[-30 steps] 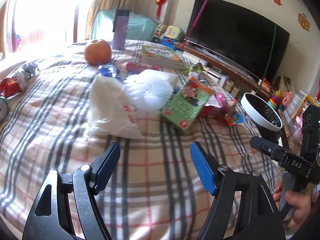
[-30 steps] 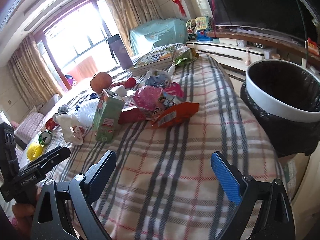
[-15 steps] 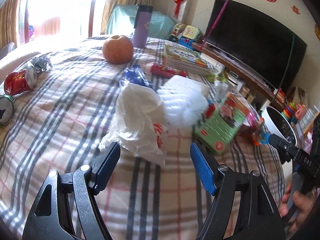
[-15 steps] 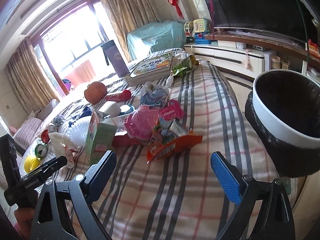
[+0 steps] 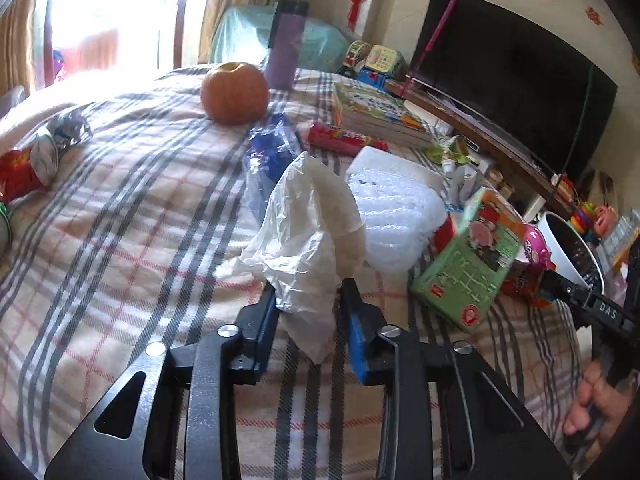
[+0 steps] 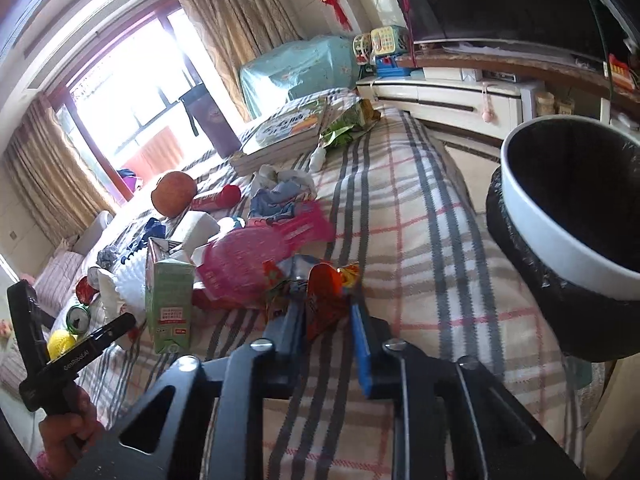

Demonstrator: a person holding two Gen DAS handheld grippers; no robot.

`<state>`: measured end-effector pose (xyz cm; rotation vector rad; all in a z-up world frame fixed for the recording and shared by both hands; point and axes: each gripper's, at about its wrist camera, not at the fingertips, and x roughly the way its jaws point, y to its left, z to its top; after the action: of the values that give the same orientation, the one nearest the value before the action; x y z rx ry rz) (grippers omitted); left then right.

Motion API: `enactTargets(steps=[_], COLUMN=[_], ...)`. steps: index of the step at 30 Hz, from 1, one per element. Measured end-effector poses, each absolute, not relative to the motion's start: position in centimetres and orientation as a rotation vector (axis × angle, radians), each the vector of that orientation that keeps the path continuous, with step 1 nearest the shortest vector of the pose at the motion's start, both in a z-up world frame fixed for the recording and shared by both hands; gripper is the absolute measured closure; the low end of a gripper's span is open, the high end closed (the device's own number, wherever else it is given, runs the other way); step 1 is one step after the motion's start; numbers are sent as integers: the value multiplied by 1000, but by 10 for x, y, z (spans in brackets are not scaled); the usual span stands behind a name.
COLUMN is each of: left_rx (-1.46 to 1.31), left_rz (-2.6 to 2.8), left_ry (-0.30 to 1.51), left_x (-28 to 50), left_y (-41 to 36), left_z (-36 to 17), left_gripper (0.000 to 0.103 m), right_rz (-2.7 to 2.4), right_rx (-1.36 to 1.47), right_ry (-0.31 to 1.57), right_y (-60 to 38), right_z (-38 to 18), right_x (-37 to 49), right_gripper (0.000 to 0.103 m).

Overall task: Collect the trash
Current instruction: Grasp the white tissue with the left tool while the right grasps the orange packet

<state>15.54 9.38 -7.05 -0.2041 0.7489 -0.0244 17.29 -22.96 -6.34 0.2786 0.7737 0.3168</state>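
Gripping from both sides, your left gripper point(image 5: 310, 312) has just been closing its jaws, and a crumpled white plastic bag point(image 5: 308, 232) now sits pinched between the blue pads, its tail hanging below them over the plaid bedspread point(image 5: 120, 220). Your right gripper point(image 6: 326, 320) has likewise just been closing, and its jaws clamp the lower end of an orange snack wrapper point(image 6: 324, 300), which stands up between the pads.

Just beyond the bag lies a sheet of white bubble wrap point(image 5: 396, 216), and to its right a green carton point(image 5: 468, 264) leans on the bed. From the right wrist, a pink plastic package point(image 6: 248, 268) lies just behind the wrapper, touching the carton's side. Farther back, an orange fruit point(image 5: 234, 94) rests near a red tube point(image 5: 344, 140), with a stack of books point(image 5: 380, 114) behind that. The white-rimmed trash bin point(image 6: 532, 216), lined with a black bag, stands beside the bed's right edge, apart from the wrapper.
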Motion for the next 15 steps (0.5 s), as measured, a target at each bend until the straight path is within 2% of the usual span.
enactTargets(steps=[1,4,15], left_rx=[-198,-200,-181], left_rz=[-26,-49,-178], left_ry=[747,743,691], left_x=[153,142,110], left_y=[92,87,49], left_z=[-70,-67,-38], left_gripper=[77,78,78], right_rz=[315,313,266], right_rx=[277,273,274], right_ry=[774,762,688], right_y=[-230,-235,-259], right_z=[-63,-61,-43], right_x=[172,166,140], right_gripper=[94,95,96])
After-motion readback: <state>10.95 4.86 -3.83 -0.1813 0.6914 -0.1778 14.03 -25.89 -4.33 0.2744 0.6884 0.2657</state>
